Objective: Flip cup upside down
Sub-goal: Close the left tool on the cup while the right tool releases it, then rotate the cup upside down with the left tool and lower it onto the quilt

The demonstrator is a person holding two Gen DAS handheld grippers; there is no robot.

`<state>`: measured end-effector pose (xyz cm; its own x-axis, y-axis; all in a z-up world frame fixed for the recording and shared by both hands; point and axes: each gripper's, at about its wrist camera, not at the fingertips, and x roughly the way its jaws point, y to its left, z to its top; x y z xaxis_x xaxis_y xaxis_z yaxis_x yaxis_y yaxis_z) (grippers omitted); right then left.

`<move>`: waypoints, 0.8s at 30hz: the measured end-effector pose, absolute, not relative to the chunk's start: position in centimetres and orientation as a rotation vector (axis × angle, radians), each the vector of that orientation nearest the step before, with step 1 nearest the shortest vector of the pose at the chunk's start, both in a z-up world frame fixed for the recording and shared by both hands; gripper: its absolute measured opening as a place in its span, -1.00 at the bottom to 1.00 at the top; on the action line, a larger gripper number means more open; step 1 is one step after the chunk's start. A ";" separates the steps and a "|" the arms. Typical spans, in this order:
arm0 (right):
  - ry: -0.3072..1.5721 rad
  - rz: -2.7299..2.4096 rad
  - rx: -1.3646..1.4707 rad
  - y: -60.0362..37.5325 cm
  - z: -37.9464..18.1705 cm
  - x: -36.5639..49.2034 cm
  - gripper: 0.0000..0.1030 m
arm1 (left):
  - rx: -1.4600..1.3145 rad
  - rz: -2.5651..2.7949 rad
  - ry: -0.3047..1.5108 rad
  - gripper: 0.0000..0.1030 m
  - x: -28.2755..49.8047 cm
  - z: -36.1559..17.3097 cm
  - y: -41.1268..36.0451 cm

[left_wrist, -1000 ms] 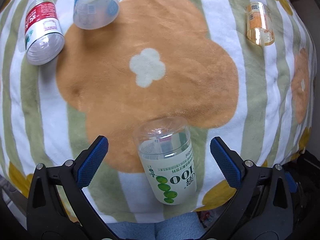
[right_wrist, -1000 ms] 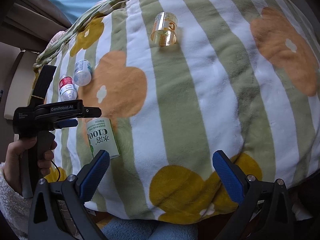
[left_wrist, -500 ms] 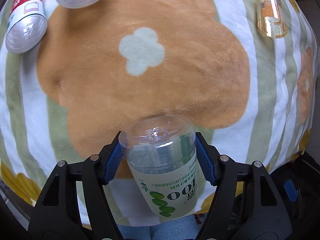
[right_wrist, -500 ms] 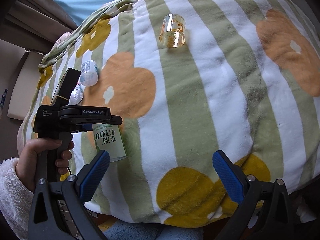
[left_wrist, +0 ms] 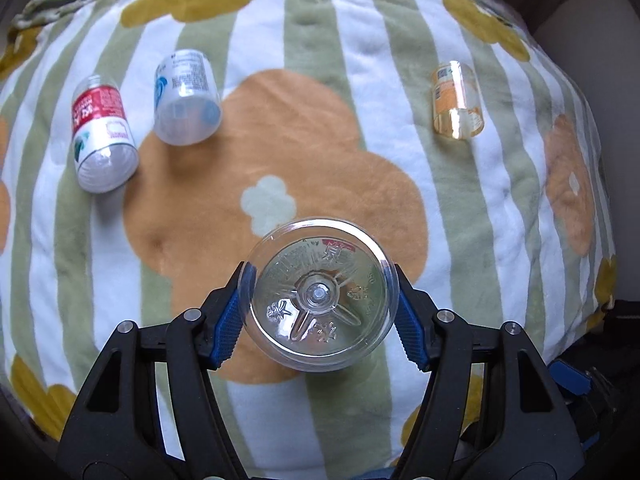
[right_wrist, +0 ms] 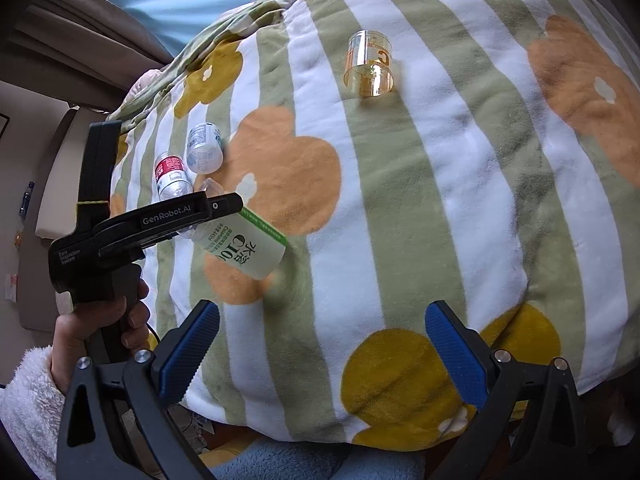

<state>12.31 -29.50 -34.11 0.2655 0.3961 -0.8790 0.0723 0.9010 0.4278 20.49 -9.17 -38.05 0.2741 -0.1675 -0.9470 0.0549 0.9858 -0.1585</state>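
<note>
Our left gripper [left_wrist: 320,316] had its blue ribbed fingers [left_wrist: 228,332] pinched on either side of the clear plastic cup with the green-and-white label [left_wrist: 318,300], whose moulded round base now faced straight into the left wrist camera. A second before, that cup stood on the blanket between the same fingers, then spread wide; half a second before, they had closed on it while it was still down. From the right wrist view we saw the cup [right_wrist: 244,252] lifted clear of the green-and-white striped fleece blanket with orange and yellow flowers [right_wrist: 460,208] and tipped over on a slant, so the grasp was made and, by our reading, the turn was under way though not finished (we could not tell from either view exactly where the open rim pointed). Our right gripper [right_wrist: 320,344] hung over the near edge of the blanket with its blue fingers spread apart, holding nothing. Farther out lay three other cut-bottle cups: a red-labelled clear one [left_wrist: 102,136], a blue-labelled clear one [left_wrist: 186,100] and an amber-tinted one [left_wrist: 456,100], well apart from the work.
</note>
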 end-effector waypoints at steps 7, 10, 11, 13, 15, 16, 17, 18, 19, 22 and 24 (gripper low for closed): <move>1.302 0.244 0.443 -29.5 -35.4 11.1 0.99 | -0.022 -0.175 1.177 0.21 19.2 -37.3 -10.3; 1.309 0.248 0.453 -29.6 -36.1 10.7 0.99 | 0.028 -0.174 1.142 0.21 17.7 -36.6 -10.5; 1.312 0.250 0.456 -29.6 -36.4 10.6 0.99 | 0.046 -0.177 1.139 0.21 17.5 -36.6 -10.6; 1.319 0.255 0.457 -29.6 -36.8 10.4 0.99 | 0.069 -0.183 1.132 0.21 16.9 -36.7 -10.9; 1.321 0.263 0.457 -29.6 -37.2 10.4 0.99 | 0.086 -0.181 1.118 0.21 16.4 -36.8 -11.0; 1.321 0.267 0.456 -29.6 -37.3 10.3 0.99 | 0.095 -0.178 1.110 0.21 16.2 -36.9 -11.0; 1.321 0.272 0.455 -29.6 -37.4 10.3 0.99 | 0.106 -0.174 1.106 0.21 16.0 -37.1 -11.1; 1.321 0.275 0.453 -29.6 -37.6 10.3 0.99 | 0.114 -0.169 1.102 0.21 15.8 -37.3 -11.2; 1.321 0.279 0.451 -29.6 -37.7 10.3 0.99 | 0.119 -0.167 1.100 0.21 15.6 -37.4 -11.2; 1.320 0.288 0.445 -29.7 -38.0 10.3 0.99 | 0.129 -0.167 1.095 0.21 15.1 -37.7 -11.3; 1.323 0.292 0.441 -29.8 -38.1 10.3 0.99 | 0.142 -0.167 1.101 0.21 14.8 -38.0 -11.5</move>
